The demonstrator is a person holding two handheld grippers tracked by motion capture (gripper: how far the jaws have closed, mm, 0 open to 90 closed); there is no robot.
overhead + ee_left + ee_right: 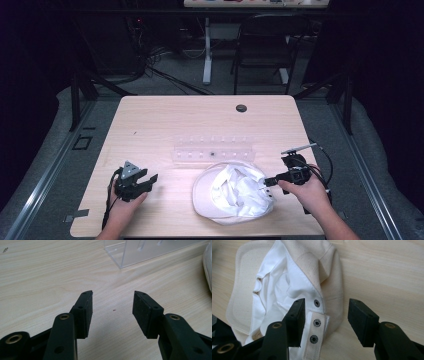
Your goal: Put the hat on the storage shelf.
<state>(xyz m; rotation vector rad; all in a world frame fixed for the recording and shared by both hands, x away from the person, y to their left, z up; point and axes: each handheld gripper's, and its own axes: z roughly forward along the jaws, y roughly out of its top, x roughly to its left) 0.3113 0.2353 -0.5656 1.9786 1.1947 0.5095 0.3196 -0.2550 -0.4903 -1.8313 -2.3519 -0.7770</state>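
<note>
Cream cap lying upside down on the pale wooden table, white lining showing, brim out to its left. Right gripper poised over the cap's near edge, jaws spread wide apart. Between them, the cap's strap with dark snaps (three in a row). Nothing gripped.

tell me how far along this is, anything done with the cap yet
Nothing looks done: the white cap lies upside down and crumpled on the table, in front of the clear rack. The right tool is open over the cap's snap strap, one jaw on each side. The left tool sits open over bare wood. All handling remains.
</note>
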